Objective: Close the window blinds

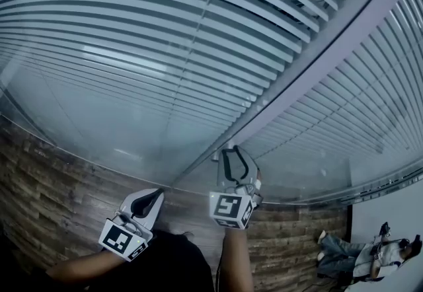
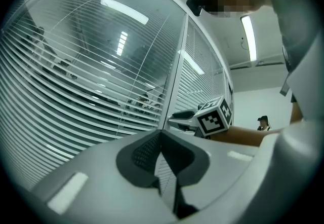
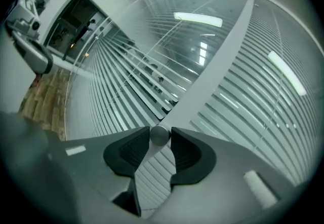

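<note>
White slatted blinds [image 1: 165, 39] hang behind glass on both sides of a grey mullion [image 1: 317, 66]. Dark gaps show between the upper slats. In the right gripper view a small round metal knob [image 3: 160, 135] sits at the foot of the mullion [image 3: 212, 71]. My right gripper [image 3: 160, 137] is shut on it, one pad against each side. In the head view the right gripper [image 1: 231, 150] stands upright against the mullion's base. My left gripper [image 1: 157, 193] hangs lower to the left, shut and holding nothing; its tips [image 2: 161, 134] meet in its own view.
A wood-plank floor [image 1: 39, 185] runs below the glass. A person [image 1: 360, 254] sits on the floor at the lower right, beside a white wall. The left gripper view shows the right gripper's marker cube [image 2: 213, 116] and a person [image 2: 262, 123] standing far off.
</note>
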Demonstrator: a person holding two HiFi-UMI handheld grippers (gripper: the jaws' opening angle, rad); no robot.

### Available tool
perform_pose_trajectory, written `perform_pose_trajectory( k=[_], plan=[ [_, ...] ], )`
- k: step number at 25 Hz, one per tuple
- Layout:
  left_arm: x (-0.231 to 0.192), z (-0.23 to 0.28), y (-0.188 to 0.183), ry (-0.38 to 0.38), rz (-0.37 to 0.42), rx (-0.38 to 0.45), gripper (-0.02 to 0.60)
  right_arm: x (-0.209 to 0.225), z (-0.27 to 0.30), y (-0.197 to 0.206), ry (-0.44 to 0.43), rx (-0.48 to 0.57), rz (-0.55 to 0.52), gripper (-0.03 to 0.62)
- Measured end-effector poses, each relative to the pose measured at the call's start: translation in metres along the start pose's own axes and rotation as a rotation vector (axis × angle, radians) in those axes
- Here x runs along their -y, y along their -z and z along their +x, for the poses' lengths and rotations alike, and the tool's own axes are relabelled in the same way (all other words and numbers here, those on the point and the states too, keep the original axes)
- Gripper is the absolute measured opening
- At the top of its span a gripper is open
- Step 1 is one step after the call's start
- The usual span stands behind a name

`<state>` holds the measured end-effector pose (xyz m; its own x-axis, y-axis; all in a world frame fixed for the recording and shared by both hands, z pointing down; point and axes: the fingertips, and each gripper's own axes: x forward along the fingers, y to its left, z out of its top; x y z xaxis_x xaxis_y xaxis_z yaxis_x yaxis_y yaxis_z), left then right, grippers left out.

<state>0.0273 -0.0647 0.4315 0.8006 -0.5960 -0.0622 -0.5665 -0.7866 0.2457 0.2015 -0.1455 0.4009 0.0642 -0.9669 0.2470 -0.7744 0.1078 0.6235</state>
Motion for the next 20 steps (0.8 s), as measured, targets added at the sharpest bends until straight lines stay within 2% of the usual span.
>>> perform_pose_trajectory(
  k=[1, 4, 6, 13, 14, 16, 20],
  plan=[
    [-0.001, 0.0, 0.001, -0.001, -0.001, 0.0, -0.002, 0.001, 0.0, 0.001, -0.012, 0.022, 0.093, 0.138],
    [-0.003, -0.004, 0.002, -0.009, -0.007, 0.003, -0.002, 0.01, -0.006, 0.003, -0.049, 0.12, 0.51, 0.178],
    [-0.004, -0.009, -0.001, -0.02, -0.01, 0.003, -0.002, 0.015, -0.01, 0.004, -0.049, 0.15, 0.687, 0.183],
    [-0.002, -0.01, -0.006, -0.025, -0.009, 0.0, -0.002, 0.02, -0.008, -0.002, -0.003, 0.185, 0.867, 0.178],
    [-0.002, -0.011, -0.005, -0.025, -0.007, -0.002, -0.002, 0.021, -0.007, 0.0, 0.01, 0.184, 0.879, 0.158],
    [-0.003, -0.013, -0.003, -0.026, -0.009, -0.007, -0.002, 0.022, -0.007, 0.002, 0.029, 0.177, 0.879, 0.13],
    [-0.002, -0.015, -0.014, -0.03, -0.009, 0.005, -0.002, 0.028, -0.008, -0.005, 0.025, 0.164, 0.834, 0.127]
  ],
)
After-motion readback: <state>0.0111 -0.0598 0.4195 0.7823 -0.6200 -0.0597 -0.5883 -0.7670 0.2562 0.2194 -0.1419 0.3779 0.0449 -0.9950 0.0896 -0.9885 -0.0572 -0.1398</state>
